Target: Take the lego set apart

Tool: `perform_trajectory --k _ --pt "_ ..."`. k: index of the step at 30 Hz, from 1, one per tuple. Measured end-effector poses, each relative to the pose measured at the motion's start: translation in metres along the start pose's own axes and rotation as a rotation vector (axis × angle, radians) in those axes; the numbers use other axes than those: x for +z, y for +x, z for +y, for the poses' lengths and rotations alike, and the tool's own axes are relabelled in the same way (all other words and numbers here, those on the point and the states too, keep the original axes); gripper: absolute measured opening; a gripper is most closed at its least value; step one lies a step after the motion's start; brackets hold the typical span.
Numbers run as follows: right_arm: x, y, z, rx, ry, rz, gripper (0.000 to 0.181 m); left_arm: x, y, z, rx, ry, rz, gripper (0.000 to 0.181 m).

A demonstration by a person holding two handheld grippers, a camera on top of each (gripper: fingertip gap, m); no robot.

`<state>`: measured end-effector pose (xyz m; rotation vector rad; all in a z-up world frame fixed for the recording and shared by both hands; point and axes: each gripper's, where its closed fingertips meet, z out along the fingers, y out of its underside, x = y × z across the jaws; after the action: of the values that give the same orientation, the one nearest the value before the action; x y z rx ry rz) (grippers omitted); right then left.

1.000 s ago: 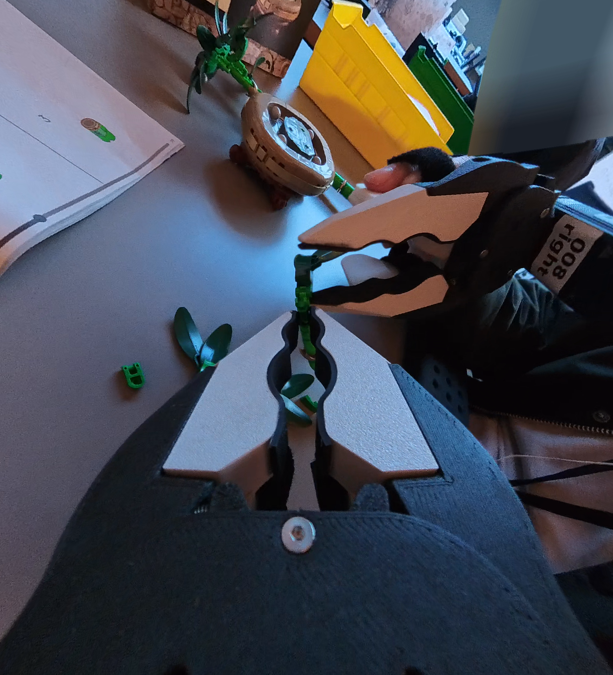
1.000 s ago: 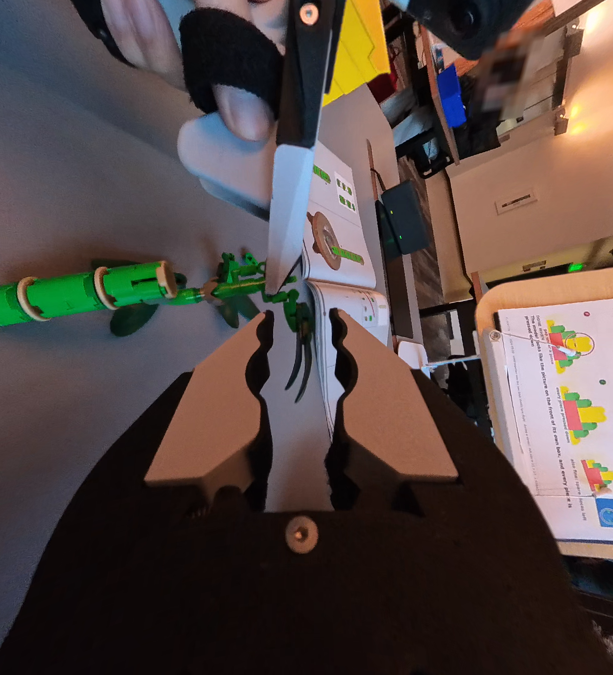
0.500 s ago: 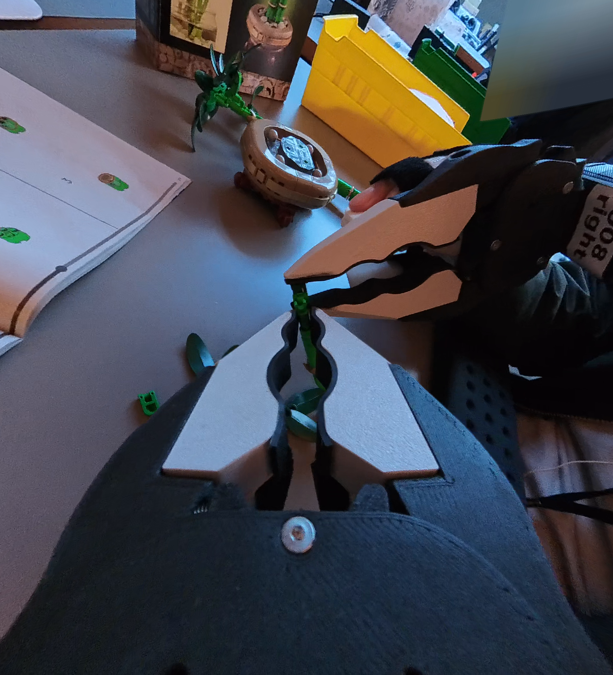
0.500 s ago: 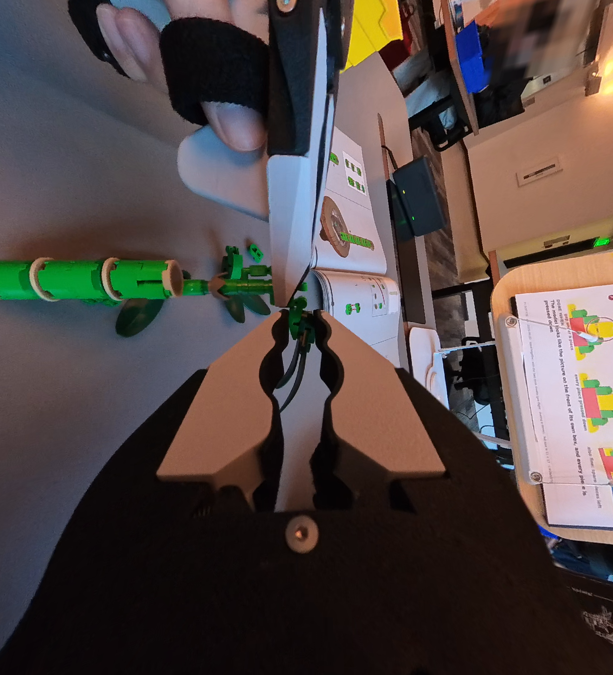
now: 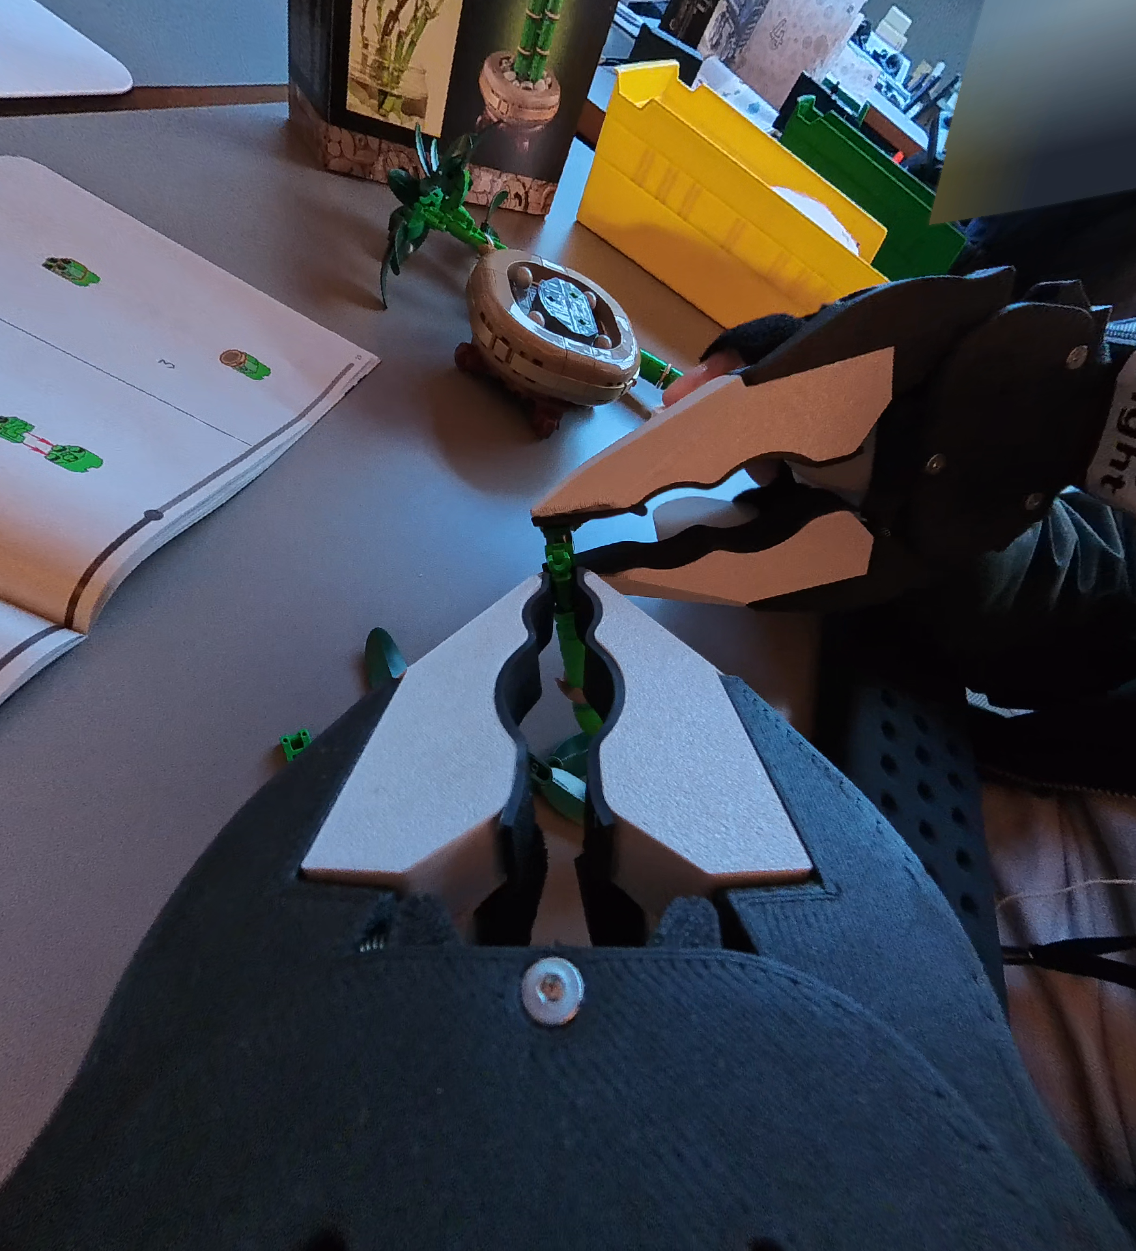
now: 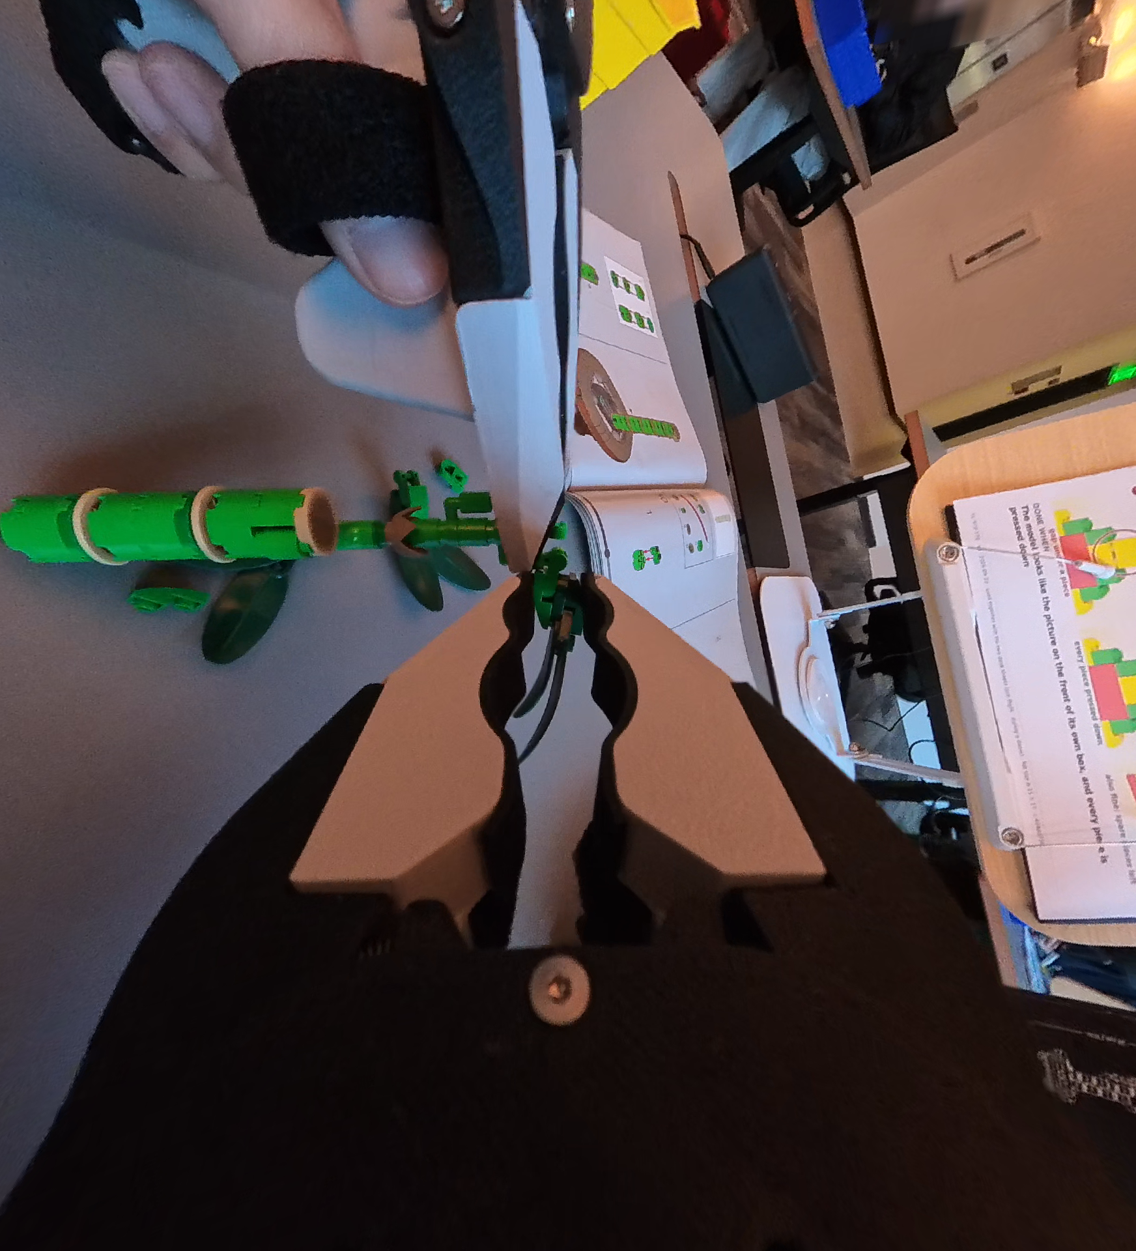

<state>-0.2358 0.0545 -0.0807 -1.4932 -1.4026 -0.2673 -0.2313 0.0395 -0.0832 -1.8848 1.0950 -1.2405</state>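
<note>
A thin green lego stem (image 5: 569, 643) with dark leaves at its end is held in the air between both grippers. My left gripper (image 5: 560, 579) is shut on the stem's shaft. My right gripper (image 6: 555, 579) is shut on the stem's leafy end piece (image 6: 552, 599); it enters the left wrist view from the right (image 5: 560, 535), tip to tip with the left one. The left gripper shows edge-on from above in the right wrist view (image 6: 548, 541). A green bamboo stalk with tan rings (image 6: 166, 524) lies on the grey table beside loose leaves (image 6: 240, 609).
A tan round lego pot (image 5: 552, 345) and a leafy branch (image 5: 437, 203) lie behind the grippers. The set's box (image 5: 443, 81), a yellow bin (image 5: 721, 203) and a green bin (image 5: 870, 183) stand at the back. An open instruction booklet (image 5: 112, 379) lies left. A small green piece (image 5: 294, 744) lies near. My two grippers' fingertips are within a few centimetres of each other.
My right gripper was open around the stem's leafy end and has closed on it. My left gripper has kept its hold on the stem, and both have risen a little from the table.
</note>
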Motion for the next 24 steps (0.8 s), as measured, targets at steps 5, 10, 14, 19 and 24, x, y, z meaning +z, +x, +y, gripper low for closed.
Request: perform_trajectory --k 5,10,14,19,24 --pt "-0.002 0.002 -0.001 0.096 0.015 -0.025 0.013 -0.001 0.002 -0.002 -0.032 0.026 0.023 0.004" --pt "-0.003 -0.002 0.002 0.128 0.028 -0.082 0.012 0.002 0.003 0.003 0.022 -0.008 -0.004 0.004" --pt "-0.006 -0.007 0.002 0.164 0.053 -0.148 0.012 0.003 0.007 0.007 0.069 -0.046 -0.010 0.005" --pt "-0.009 -0.008 0.001 0.190 0.067 -0.188 0.012 0.002 0.010 0.008 0.099 -0.064 -0.017 0.005" --pt "-0.012 -0.008 0.000 0.214 0.086 -0.222 0.012 0.001 0.014 0.008 0.117 -0.068 -0.014 0.005"
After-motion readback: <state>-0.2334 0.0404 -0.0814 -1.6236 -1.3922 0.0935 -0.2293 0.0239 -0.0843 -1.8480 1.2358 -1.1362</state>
